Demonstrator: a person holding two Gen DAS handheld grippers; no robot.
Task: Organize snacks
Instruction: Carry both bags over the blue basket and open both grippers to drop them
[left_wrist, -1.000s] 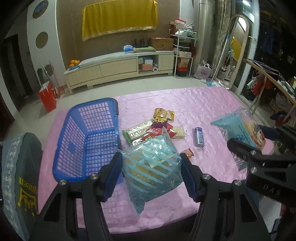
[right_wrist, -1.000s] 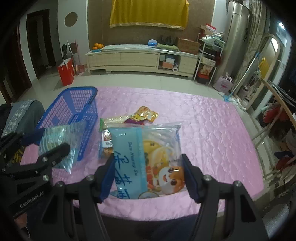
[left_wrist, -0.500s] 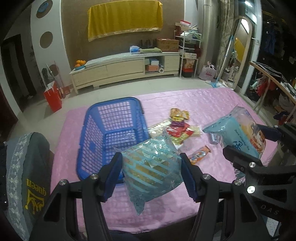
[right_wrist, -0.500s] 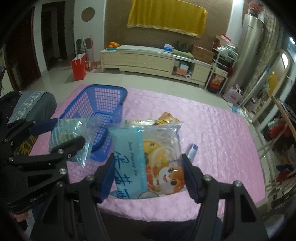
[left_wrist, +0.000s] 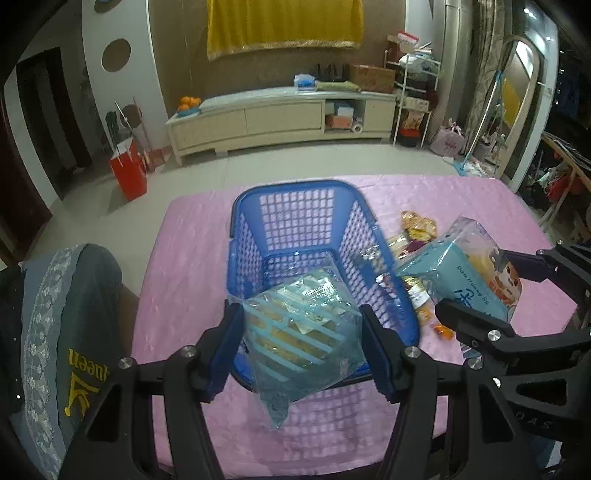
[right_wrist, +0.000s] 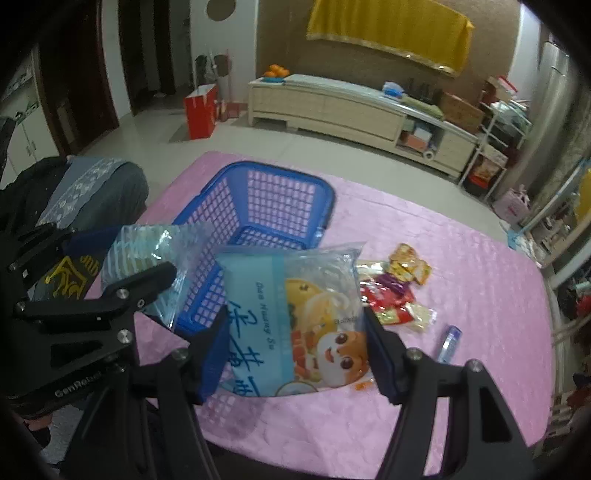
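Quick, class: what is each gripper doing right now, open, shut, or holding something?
Left gripper: shut on the striped clear snack bag.
Right gripper: shut on the blue cartoon snack bag.

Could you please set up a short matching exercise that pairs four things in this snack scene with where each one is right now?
Things:
1. striped bag
2. cartoon bag
3. blue basket
4. small blue tube

Places:
A. lying on the pink cloth, right of the loose snack packets
B. gripped in the right tool
C. standing on the pink cloth with nothing lying in it
D. gripped in the left tool, over the basket's near end

Pairs: 1-D, 2-B, 3-C, 4-A
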